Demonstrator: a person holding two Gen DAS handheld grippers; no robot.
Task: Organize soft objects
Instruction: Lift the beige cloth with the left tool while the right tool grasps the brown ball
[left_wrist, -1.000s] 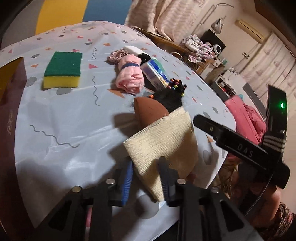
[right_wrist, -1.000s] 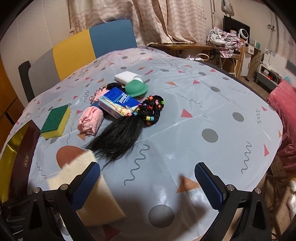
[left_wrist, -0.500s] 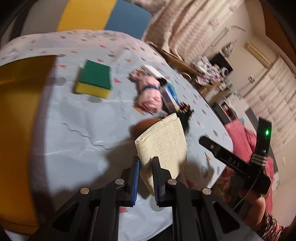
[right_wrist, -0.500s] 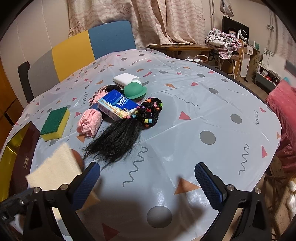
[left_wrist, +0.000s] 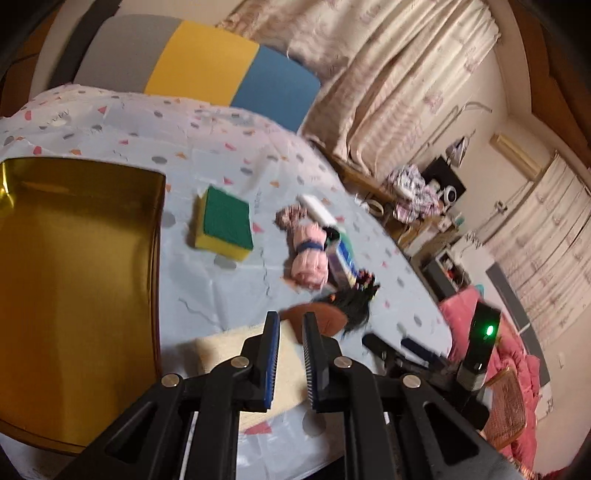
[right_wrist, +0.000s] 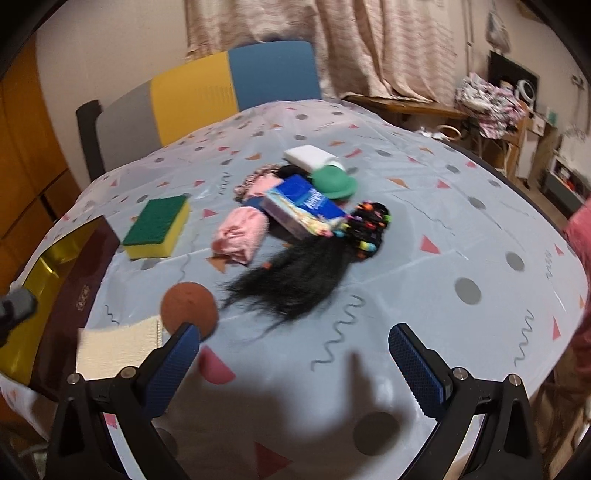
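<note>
Cloth (left_wrist: 225, 354) lies beside the gold tray's rim (left_wrist: 159, 258); left tongs (left_wrist: 290, 354) nearly closed, right tongs (right_wrist: 293, 354) spread.

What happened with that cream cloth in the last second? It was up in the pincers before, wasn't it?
The left gripper lifted the cream cloth, swung it toward the gold box, and the cloth now lies flat on the table beside it, seemingly released. The right gripper stayed open; sponge and wig stayed put.

Gold box (left_wrist: 74, 280) cut off left
</note>
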